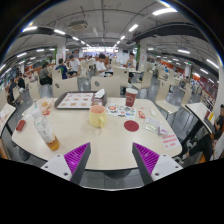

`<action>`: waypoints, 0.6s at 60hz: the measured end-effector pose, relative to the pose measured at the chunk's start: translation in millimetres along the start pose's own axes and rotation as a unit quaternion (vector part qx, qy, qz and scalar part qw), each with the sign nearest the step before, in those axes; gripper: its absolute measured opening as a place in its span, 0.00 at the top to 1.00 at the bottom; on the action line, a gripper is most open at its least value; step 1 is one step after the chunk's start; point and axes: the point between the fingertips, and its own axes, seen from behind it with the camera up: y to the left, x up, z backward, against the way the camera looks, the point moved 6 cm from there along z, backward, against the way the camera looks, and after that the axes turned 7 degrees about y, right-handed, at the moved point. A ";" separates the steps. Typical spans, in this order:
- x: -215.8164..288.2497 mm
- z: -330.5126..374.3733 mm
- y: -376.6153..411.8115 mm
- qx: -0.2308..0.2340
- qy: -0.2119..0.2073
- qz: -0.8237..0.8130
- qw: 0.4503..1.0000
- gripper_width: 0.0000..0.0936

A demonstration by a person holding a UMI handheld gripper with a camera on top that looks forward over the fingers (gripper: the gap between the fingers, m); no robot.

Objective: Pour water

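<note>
A clear glass jug (97,114) with pale yellowish liquid stands near the middle of a round beige table (100,145), well beyond my fingers. A brown cup (131,97) stands behind it to the right, and a red coaster (131,126) lies on the table just right of the jug. A plastic bottle (45,128) with amber liquid stands at the left. My gripper (111,157) is open and empty, its purple pads (76,154) spread wide above the near part of the table.
A dark tray (74,100) lies at the back left of the table. Small packets (160,135) lie at the right. Chairs ring the table, and people sit at other tables in the hall behind.
</note>
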 end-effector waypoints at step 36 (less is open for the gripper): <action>-48.7 -13.7 186.0 0.072 -0.007 0.024 0.997 0.09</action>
